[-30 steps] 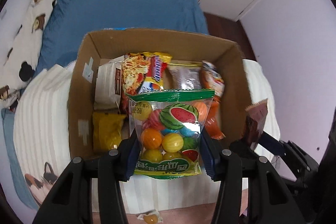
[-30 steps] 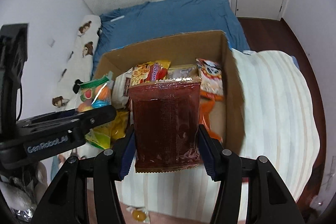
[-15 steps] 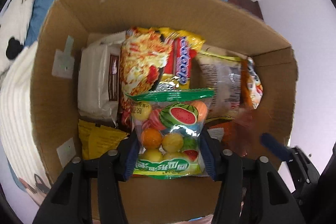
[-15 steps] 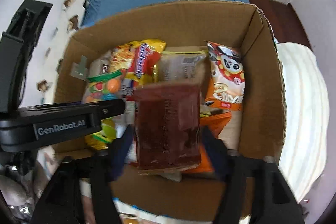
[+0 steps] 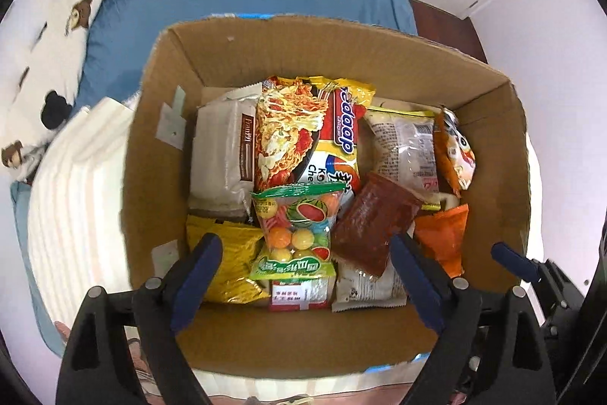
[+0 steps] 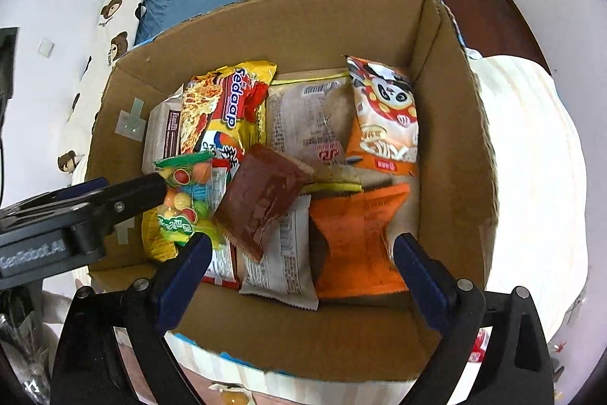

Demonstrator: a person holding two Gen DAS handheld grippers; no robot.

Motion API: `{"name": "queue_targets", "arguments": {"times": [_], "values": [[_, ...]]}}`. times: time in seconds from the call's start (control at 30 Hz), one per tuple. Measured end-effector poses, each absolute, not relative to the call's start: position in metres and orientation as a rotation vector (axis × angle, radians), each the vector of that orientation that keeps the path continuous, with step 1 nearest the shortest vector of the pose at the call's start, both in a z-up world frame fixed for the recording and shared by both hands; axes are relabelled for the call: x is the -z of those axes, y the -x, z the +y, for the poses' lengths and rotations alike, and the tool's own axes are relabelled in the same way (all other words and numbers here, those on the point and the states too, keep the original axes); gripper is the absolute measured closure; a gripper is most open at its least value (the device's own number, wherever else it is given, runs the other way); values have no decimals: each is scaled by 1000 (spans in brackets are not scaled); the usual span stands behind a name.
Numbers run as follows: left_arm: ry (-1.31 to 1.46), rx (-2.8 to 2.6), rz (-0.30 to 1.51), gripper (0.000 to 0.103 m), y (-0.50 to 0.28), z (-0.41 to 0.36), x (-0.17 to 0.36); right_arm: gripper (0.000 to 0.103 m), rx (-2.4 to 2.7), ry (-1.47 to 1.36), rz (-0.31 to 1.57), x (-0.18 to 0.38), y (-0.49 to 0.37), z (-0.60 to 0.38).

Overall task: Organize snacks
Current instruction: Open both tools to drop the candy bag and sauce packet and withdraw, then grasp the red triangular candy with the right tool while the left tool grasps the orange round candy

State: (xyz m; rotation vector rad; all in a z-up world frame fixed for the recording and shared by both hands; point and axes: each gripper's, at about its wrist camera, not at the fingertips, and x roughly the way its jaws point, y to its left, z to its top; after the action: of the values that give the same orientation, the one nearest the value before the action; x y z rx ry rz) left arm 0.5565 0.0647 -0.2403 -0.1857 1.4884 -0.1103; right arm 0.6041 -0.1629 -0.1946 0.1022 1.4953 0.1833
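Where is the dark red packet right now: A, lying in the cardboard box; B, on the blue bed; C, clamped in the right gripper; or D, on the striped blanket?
A: the dark red packet lies tilted on other snacks inside the box.

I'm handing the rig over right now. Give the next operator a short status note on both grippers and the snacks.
Left gripper: jaws opening, nothing pressed between them; the fruit candy bag lies loose in the cardboard box.
Right gripper: jaws opening, empty; the dark red packet rests tilted on other snacks.
Done: both packs are in the box with the noodle packs and the panda snack bag.
Left: lift both grippers clear and look for any snacks outside the box.
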Motion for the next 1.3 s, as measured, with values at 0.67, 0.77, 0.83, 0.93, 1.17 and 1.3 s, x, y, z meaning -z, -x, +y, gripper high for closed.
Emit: {"name": "queue_targets", "arguments": {"times": [0.67,0.77,0.83,0.93,1.17,1.3], "values": [[140,40,1137,12,-447,77,157,5,-165,-39,1225,102,-509,-168],[123,31,1075,12,-425,78,142,5,-166,-37,1177,86,-490,-170],[118,28,1047,12,-411,78,134,5,-169,-34,1152,76,-477,-170],[132,38,1025,12,-392,78,124,5,-176,-37,1113,63,-455,-171],[147,33,981,12,-352,76,108,5,-208,-102,1067,47,-409,-181],[163,-7,970,12,-331,76,113,5,-219,-218,1084,57,-389,-206]]}}
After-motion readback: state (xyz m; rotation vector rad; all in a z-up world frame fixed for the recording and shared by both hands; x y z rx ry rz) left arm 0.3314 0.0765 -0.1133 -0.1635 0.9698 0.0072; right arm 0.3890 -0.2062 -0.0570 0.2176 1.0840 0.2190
